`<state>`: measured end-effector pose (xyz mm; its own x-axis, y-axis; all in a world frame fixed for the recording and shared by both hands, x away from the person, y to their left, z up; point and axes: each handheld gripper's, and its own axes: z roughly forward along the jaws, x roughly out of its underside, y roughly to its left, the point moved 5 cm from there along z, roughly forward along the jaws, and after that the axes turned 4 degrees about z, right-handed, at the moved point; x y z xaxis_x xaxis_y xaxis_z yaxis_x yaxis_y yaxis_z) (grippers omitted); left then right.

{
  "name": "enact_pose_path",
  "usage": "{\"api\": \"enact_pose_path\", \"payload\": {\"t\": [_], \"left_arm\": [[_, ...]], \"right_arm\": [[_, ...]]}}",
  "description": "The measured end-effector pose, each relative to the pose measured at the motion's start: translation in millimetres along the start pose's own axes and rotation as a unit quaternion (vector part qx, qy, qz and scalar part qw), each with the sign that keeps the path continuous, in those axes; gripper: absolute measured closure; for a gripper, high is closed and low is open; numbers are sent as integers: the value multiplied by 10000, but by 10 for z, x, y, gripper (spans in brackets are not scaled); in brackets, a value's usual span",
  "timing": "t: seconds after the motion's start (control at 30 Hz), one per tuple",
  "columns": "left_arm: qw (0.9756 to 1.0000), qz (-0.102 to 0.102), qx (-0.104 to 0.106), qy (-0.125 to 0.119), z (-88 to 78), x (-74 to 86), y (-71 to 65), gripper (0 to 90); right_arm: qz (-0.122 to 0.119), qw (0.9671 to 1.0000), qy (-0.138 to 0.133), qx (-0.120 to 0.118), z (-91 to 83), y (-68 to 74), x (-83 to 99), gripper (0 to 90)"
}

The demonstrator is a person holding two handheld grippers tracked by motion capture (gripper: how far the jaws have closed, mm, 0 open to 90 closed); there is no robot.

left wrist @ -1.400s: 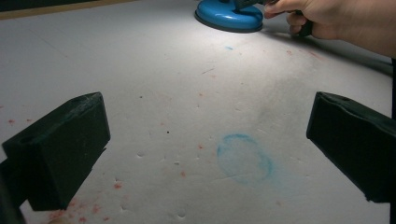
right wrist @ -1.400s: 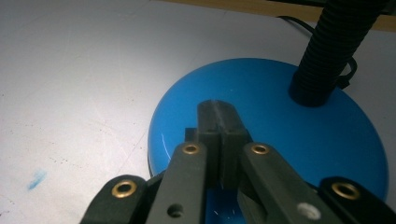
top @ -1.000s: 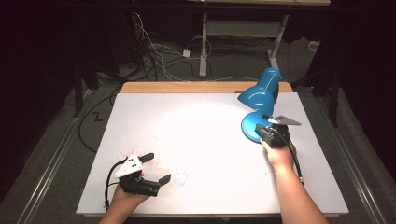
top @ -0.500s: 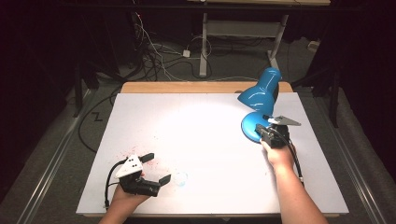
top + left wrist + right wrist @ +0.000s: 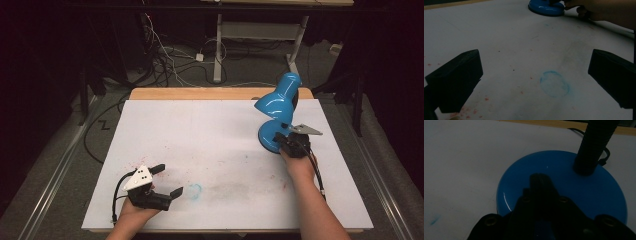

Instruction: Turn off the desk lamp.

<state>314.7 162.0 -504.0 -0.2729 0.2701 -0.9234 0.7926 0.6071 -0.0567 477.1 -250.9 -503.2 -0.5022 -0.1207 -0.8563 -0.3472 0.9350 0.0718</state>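
Note:
A blue desk lamp [image 5: 278,102] stands at the table's right side on a round blue base [image 5: 266,138], its shade tipped down toward the front. My right gripper [image 5: 287,142] is shut, and its closed tips rest on the top of that base [image 5: 576,195], in front of the black ribbed neck [image 5: 596,142]. In the right gripper view the gripper [image 5: 540,182] has nothing visible between its jaws. My left gripper [image 5: 168,180] stands open and low over the front left of the white table [image 5: 210,130], holding nothing. Between its jaws [image 5: 536,80] lies bare table.
A faint blue ring mark [image 5: 554,83] and red specks stain the table just ahead of the left gripper. The lamp base [image 5: 546,6] and the person's right hand [image 5: 604,12] lie far across. A wooden strip [image 5: 200,93] edges the back; cables [image 5: 170,60] lie on the floor behind.

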Motion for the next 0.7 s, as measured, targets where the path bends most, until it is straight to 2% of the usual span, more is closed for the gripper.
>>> {"api": "enact_pose_path", "payload": {"t": [0.03,0.13,0.17,0.27,0.7], "left_arm": [[10000,2,1,2,0,0,1,0],[10000,1,3,20,9,4,6,0],[10000,-5,3,18,12,3,5,0],[10000,9,10,29,13,4,-2,0],[10000,-8,-9,13,6,3,13,0]], "right_arm": [[43,10000,-2,-35,0,-5,1,900],[-154,9999,34,63,1,15,-8,900],[-156,9999,33,64,1,15,-8,900],[-61,10000,33,43,0,10,-9,900],[21,10000,78,5,-26,24,-15,900]]}}
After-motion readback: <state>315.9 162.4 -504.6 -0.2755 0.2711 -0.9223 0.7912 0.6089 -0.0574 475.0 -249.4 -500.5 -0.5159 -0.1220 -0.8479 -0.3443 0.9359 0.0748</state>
